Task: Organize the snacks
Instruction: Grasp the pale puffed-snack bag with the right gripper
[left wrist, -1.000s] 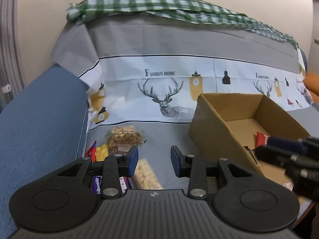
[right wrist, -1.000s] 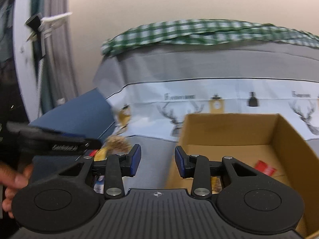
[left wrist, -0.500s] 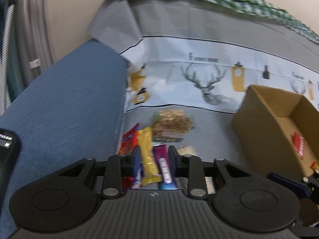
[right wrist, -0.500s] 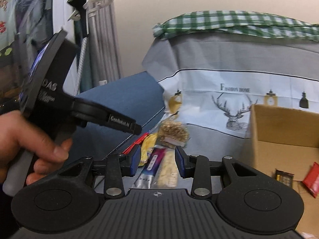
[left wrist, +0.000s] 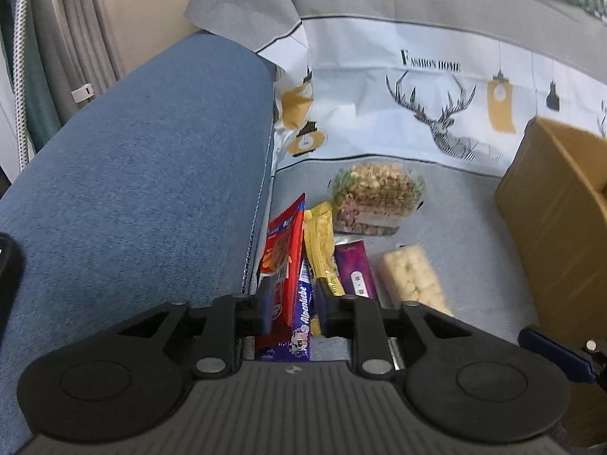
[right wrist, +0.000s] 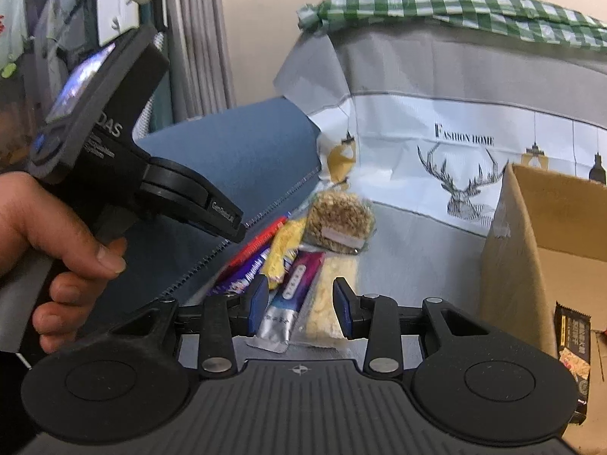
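My left gripper (left wrist: 294, 309) parted, jaws just reopening slightly, straddling red packet (left wrist: 285, 250) and Alpenliebe stick (left wrist: 303, 313) in snack pile against blue armrest (left wrist: 144, 174); lower squarely, clench one only. Right gripper (right wrist: 297, 307) slack, empty; box (right wrist: 546, 235) on right

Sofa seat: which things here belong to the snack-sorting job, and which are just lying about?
Job:
- red packet
- yellow packet
- purple packet
- puffed snack bag
- nut cluster pack
- cardboard box

Lying about:
- deer-print cover
- green checked cloth
- curtain
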